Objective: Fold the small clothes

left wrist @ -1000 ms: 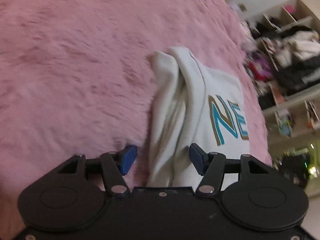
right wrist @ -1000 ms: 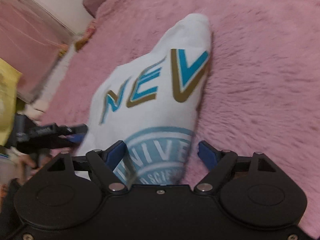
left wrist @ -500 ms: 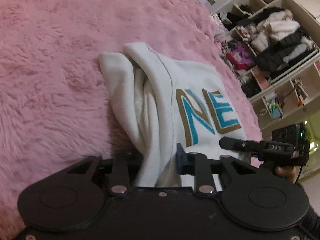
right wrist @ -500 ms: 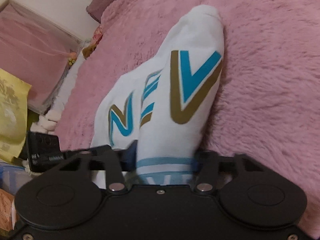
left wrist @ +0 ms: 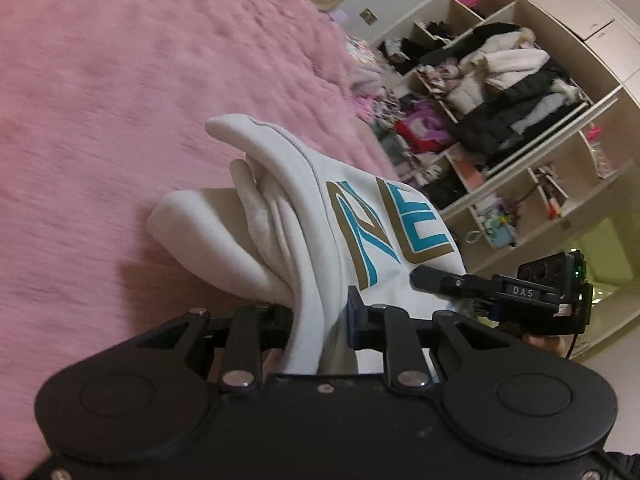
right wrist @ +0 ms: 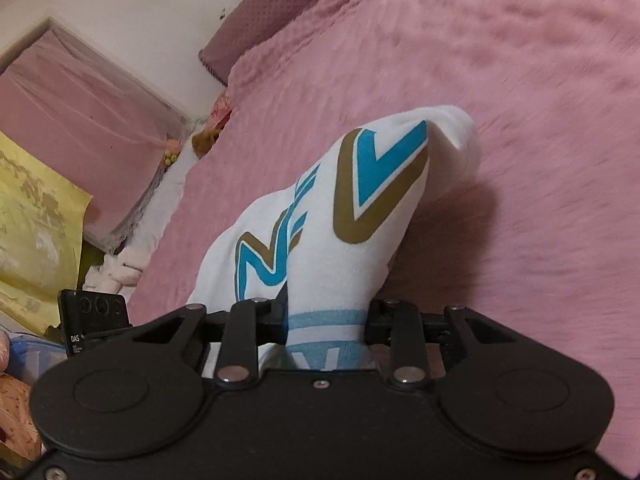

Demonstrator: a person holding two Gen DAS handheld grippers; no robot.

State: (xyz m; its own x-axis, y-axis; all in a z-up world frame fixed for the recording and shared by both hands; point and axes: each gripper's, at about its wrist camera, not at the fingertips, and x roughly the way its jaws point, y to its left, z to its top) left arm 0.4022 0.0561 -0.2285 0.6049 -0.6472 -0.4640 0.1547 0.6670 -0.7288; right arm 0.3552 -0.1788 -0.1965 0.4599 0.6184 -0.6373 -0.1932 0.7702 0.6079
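Observation:
A small white shirt (left wrist: 280,216) with blue and gold letters hangs bunched above a pink fluffy blanket (left wrist: 120,80). My left gripper (left wrist: 318,316) is shut on one edge of it, folds of cloth squeezed between the blue pads. My right gripper (right wrist: 326,320) is shut on the other edge of the same shirt (right wrist: 360,208), at its light blue print. The far end of the shirt droops toward the blanket (right wrist: 520,120). The right gripper also shows in the left wrist view (left wrist: 500,292), at the shirt's right side.
Open shelves (left wrist: 520,100) packed with clothes and small items stand beyond the bed on the right. A purple pillow (right wrist: 248,36), a pink curtain (right wrist: 80,92) and a yellow cloth (right wrist: 36,232) lie at the bed's far side.
Both grippers closed on the shirt's edges and lifted it off the blanket. The shirt now hangs bunched between them, and the views have tilted up toward the room.

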